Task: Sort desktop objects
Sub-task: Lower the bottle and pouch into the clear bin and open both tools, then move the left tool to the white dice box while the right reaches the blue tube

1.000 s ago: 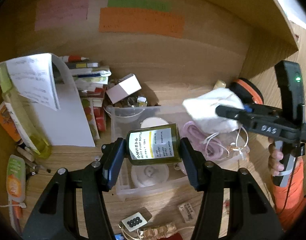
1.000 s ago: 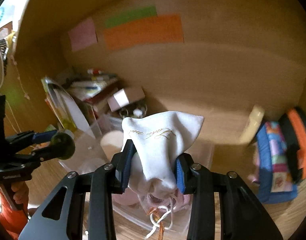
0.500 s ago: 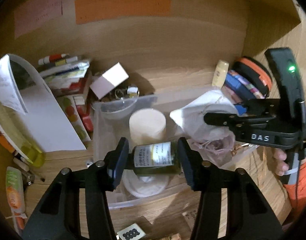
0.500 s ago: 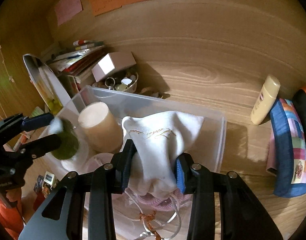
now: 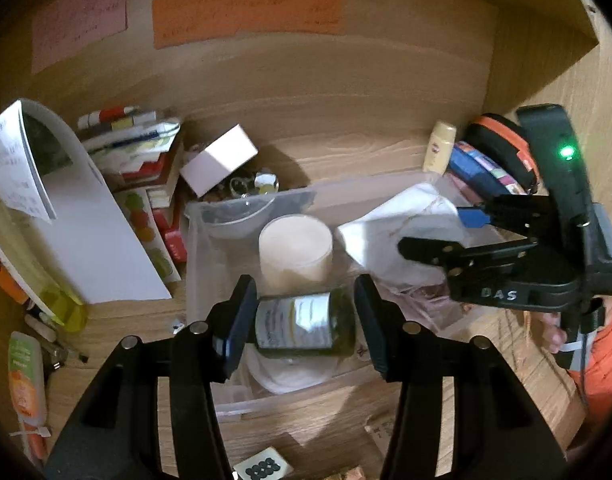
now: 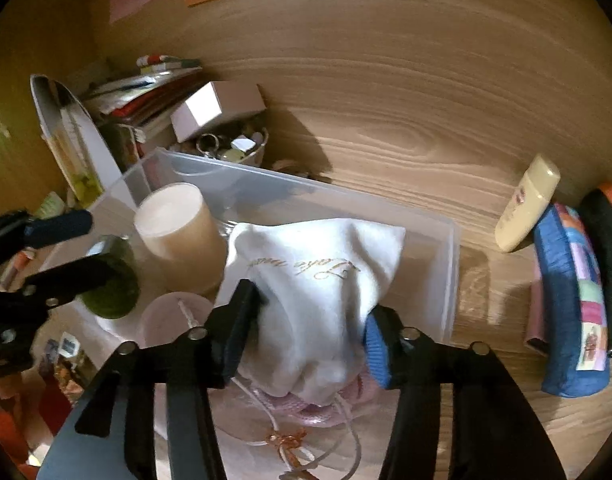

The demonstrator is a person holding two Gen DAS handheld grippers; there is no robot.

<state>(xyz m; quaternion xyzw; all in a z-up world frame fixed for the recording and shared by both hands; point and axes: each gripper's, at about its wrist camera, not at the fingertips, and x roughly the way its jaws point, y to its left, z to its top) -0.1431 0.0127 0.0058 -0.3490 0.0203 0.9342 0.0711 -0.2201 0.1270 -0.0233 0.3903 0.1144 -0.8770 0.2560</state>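
Observation:
My left gripper [image 5: 303, 322] is shut on a dark green pump bottle [image 5: 303, 326] with a white label, held sideways just above the near part of a clear plastic bin [image 5: 233, 208]. The bottle also shows in the right wrist view [image 6: 109, 284]. My right gripper [image 6: 312, 332] is shut on a white drawstring pouch [image 6: 318, 280] over the bin's [image 6: 450, 280] right half; the pouch [image 5: 390, 236] and the right gripper [image 5: 458, 232] show in the left wrist view. A cream candle [image 5: 295, 250] stands in the bin.
A white box [image 5: 219, 160] and a bowl of small items [image 6: 233, 148] sit behind the bin. Books and papers [image 5: 133, 148] stack at back left. A cream tube [image 6: 528, 204] and a blue pouch [image 6: 570, 304] lie at right. Small items [image 5: 25, 364] lie at front left.
Both grippers have moved down and in over the bin with their loads. The bottle now hangs low over the bin's near part and the pouch is lower inside its right half.

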